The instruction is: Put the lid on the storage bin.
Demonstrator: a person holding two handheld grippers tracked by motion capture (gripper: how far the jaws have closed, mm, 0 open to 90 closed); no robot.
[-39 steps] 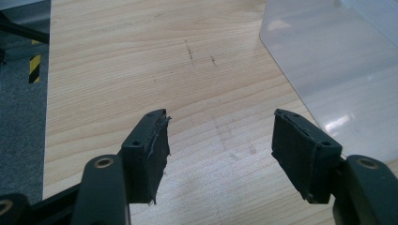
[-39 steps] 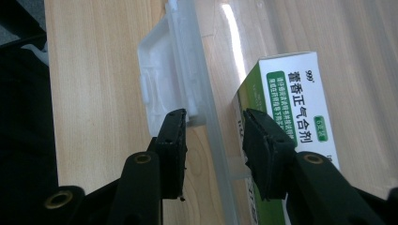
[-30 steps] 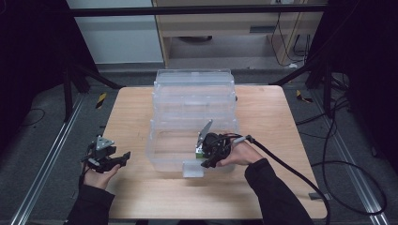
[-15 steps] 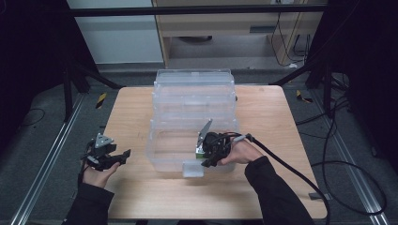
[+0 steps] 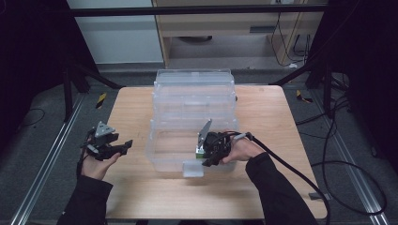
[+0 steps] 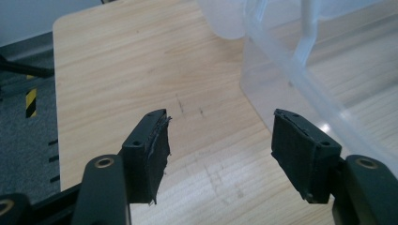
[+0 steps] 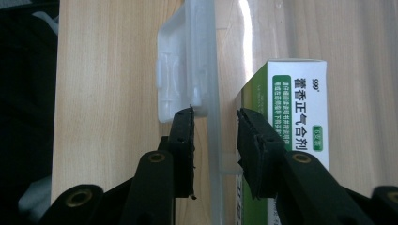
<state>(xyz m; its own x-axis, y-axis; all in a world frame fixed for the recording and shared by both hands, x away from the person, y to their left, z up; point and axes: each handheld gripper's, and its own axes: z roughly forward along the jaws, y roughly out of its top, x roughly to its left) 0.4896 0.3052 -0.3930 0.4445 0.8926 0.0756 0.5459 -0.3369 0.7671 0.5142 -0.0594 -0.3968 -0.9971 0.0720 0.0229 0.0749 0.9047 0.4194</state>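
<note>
Clear plastic is what your right gripper is working at: you are holding it at the near wall of the transparent lidless storage box standing mid-table on the light wooden table. In the right gripper view its black jaws are standing a little apart, one on each side of the box's thin front wall, not pressing it as far as you can tell; the outer jaw is sitting just by the translucent latch tab hanging on the wall's outside, and the inner jaw is lying beside the green and white medicine carton resting inside the box against that wall. You are keeping your left gripper low over the table's left edge, well apart from the box, its jaws spread wide and holding nothing; in the left gripper view bare wood is showing between them, with the box's rounded corner ahead to one side.
</note>
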